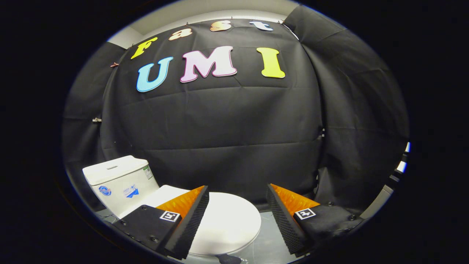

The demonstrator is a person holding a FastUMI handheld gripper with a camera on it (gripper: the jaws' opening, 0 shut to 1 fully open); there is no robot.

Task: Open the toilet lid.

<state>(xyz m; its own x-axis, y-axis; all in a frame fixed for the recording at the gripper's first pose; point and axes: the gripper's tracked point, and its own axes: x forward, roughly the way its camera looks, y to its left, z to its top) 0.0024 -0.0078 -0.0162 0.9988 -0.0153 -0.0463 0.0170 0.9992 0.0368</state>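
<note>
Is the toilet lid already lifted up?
No, the toilet lid lies flat and closed beneath the open gripper.

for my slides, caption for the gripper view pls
Open gripper poised above a white toilet, its lid closed, tank behind.

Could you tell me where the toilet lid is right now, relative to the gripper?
In the gripper view, the closed toilet lid lies just ahead of the open gripper, below it, with the cistern behind.
</note>
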